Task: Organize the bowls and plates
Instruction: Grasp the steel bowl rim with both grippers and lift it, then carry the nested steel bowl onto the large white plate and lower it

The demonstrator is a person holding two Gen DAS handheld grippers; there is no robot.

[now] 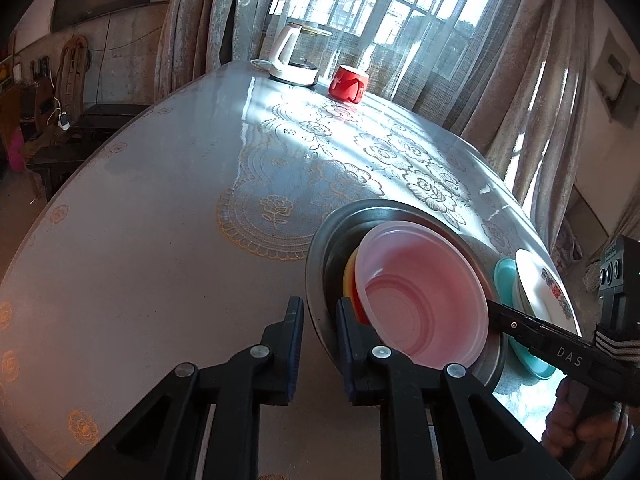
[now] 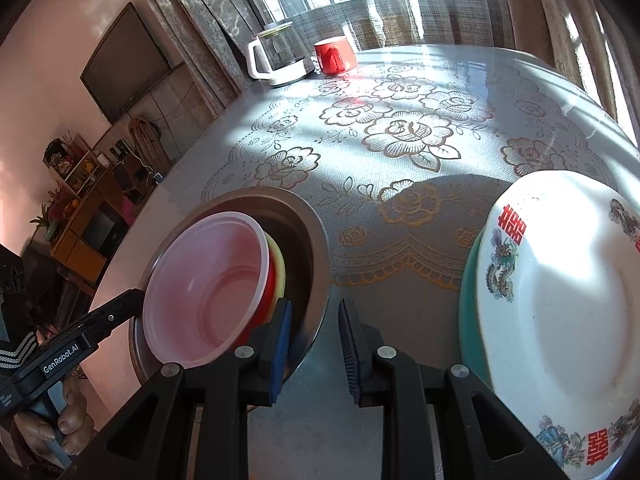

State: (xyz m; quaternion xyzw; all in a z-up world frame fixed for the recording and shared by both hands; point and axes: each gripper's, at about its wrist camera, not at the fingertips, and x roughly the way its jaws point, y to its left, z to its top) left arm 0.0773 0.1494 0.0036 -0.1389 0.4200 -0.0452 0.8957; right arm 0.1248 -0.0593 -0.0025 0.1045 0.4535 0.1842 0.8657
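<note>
Both pairs of jaws stand apart with nothing pinched between them. The left gripper [image 1: 319,344] straddles the near rim of the metal bowl [image 1: 316,256], one finger outside the wall and one inside, close to the stack nested in it. The right gripper [image 2: 315,350] has its left finger at the other side of that rim and its right finger over bare tablecloth [image 2: 400,128].

Inside the metal bowl sits a pink plastic bowl [image 1: 424,292], with a red bowl [image 2: 272,280] and a yellow bowl [image 2: 280,264] showing as thin edges beneath it. To the right, a white plate [image 2: 560,312] with red characters rests on a teal plate [image 2: 468,292], near the metal bowl but apart from it.

The main risk lies in the pink bowl: it looks thin and light, and it sits tilted in the stack, not seated flat. A finger brushing its lip could flip it out or drag the whole nest sideways. If only one side of the metal rim gets pinched, the bowl may tip and spill its contents. The tablecloth looks glossy, so a push might send the metal bowl sliding toward the plates. The kettle [image 2: 280,60] and red mug [image 2: 334,56] stand well away by the window.
</note>
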